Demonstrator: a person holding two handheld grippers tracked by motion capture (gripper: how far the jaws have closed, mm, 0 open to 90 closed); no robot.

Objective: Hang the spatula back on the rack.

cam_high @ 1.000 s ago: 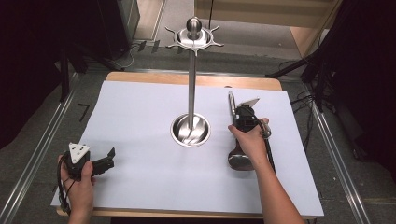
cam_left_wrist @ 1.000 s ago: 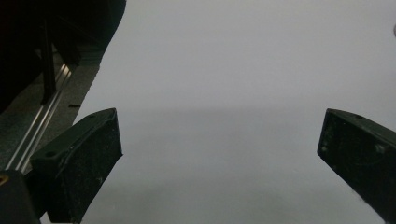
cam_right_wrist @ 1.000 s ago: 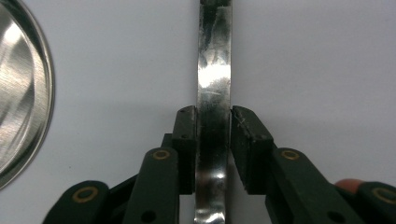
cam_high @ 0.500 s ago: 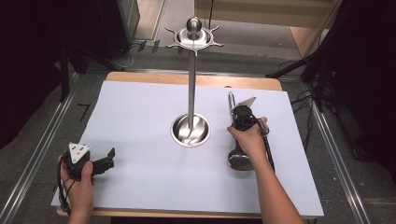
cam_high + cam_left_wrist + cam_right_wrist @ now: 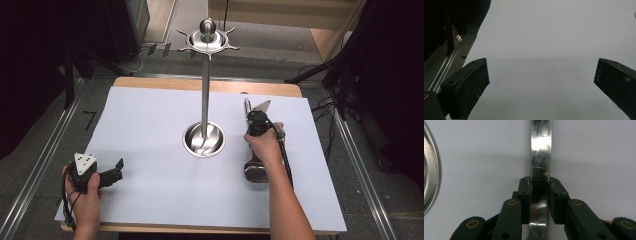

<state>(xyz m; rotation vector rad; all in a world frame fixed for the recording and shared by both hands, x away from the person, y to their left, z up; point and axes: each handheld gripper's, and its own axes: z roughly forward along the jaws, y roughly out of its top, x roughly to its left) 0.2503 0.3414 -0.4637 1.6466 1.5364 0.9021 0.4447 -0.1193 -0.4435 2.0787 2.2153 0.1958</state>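
Note:
A shiny metal utensil (image 5: pixel 257 171) lies on the white sheet, right of a steel stand (image 5: pixel 205 90), with its rounded end toward me and its thin handle pointing away. My right gripper (image 5: pixel 248 116) is shut on that handle; in the right gripper view the flat handle (image 5: pixel 541 150) runs up between the two black pads (image 5: pixel 525 195) of the right gripper (image 5: pixel 540 192). The stand rises from a round dish base (image 5: pixel 204 140) and carries curved hooks at its top. My left gripper (image 5: pixel 119 167) rests at the sheet's near left corner. The left gripper (image 5: pixel 541 77) is open, with bare sheet between its jaws.
The white sheet (image 5: pixel 150 125) covers most of the wooden table (image 5: pixel 150 82). Metal rails (image 5: pixel 45 150) run along both sides of the table. The dish's rim (image 5: pixel 431 182) curves in at the left of the right gripper view. Dark curtains hang on either side.

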